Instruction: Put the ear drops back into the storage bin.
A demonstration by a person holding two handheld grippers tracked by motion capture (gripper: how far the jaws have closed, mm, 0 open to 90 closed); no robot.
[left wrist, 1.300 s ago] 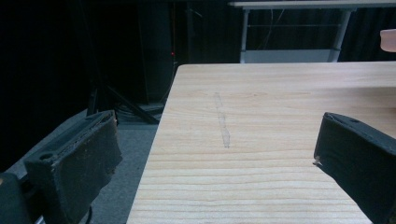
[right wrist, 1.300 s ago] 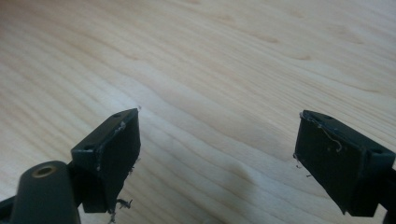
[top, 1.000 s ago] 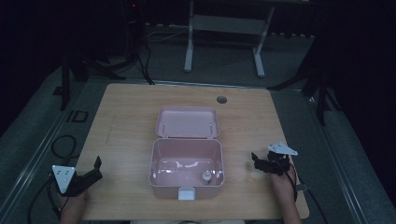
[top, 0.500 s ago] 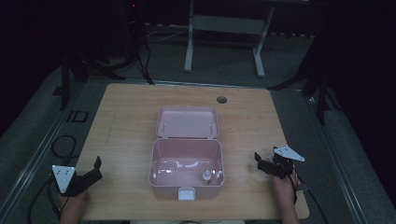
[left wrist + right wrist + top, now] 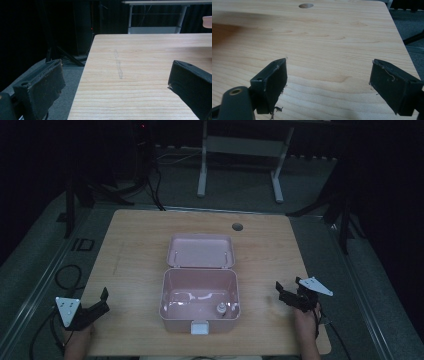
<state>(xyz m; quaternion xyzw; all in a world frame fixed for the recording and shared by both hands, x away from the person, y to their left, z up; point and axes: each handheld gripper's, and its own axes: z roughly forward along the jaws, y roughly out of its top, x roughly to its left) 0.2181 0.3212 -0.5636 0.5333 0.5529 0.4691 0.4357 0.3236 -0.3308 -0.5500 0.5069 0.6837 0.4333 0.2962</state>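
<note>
- Wooden table (image 5: 140, 270), pale grain, rounded corners, is carrying everything; a round grommet hole (image 5: 237, 226) is sitting near its far edge.
- Pink plastic box (image 5: 200, 295), rounded rectangular, glossy inside, is lying open mid-table between the two grippers; its lid (image 5: 201, 251) is leaning back behind it. A white latch (image 5: 199, 327) is showing at the near wall.
- Small white round object (image 5: 219, 308) is resting inside the box, near its right wall; too small to identify.
- Left gripper (image 5: 95, 307) is sitting at the near left edge, jaws standing wide apart, empty; its own view is showing frayed matte pads (image 5: 47, 85) and a faint scratch in the wood.
- Right gripper (image 5: 287, 296) is sitting right of the box, jaws spread, empty; its own view is showing lint on the pads (image 5: 274, 77).
</note>
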